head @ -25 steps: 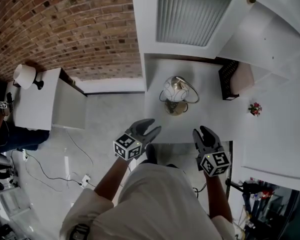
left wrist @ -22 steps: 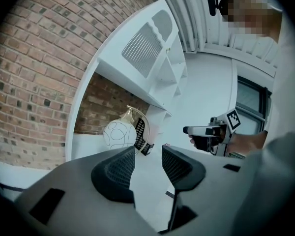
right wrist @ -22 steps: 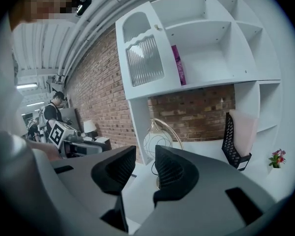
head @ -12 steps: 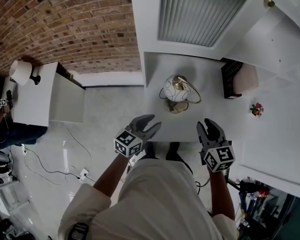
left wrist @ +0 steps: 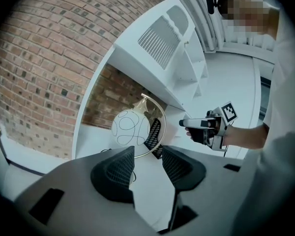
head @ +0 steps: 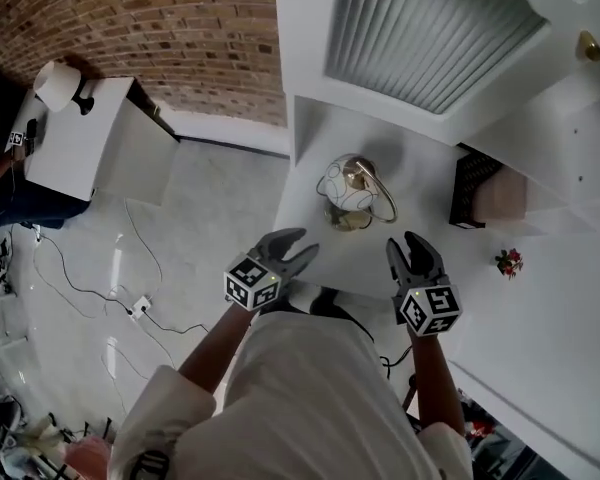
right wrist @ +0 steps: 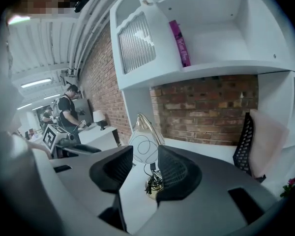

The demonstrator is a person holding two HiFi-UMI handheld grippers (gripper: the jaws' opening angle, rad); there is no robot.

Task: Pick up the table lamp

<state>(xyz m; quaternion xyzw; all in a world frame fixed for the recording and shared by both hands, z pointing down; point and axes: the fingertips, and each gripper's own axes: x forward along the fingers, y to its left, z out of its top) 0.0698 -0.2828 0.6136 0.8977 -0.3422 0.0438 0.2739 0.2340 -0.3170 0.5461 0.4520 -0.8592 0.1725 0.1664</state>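
Note:
The table lamp (head: pixel 348 183), a white globe with dark line patterns inside a gold ring on a gold base, stands on the white desk (head: pixel 310 148). Both grippers hover at the desk's near edge, short of the lamp. My left gripper (head: pixel 294 247) is open and empty, with the globe (left wrist: pixel 130 128) just beyond its jaws. To the right, my right gripper (head: pixel 411 251) is open too. Its jaws have just been opening and nothing is between them. The lamp (right wrist: pixel 143 147) shows ahead through the gap of the right gripper (right wrist: pixel 145 155), untouched. The right gripper (left wrist: pixel 206 127) also shows in the left gripper view.
A black mesh organiser (head: pixel 468 188) and a small flower (head: pixel 508 262) sit right of the lamp. A louvred cabinet door (head: pixel 430 38) rises behind the desk. At the far left, a white side table (head: pixel 80 148) bears another lamp (head: pixel 56 84). Cables (head: pixel 130 303) cross the floor.
Both grippers have edged forward toward the desk's front edge and the lamp. The right gripper's jaws stand wider apart than before. The head view has swung a little.

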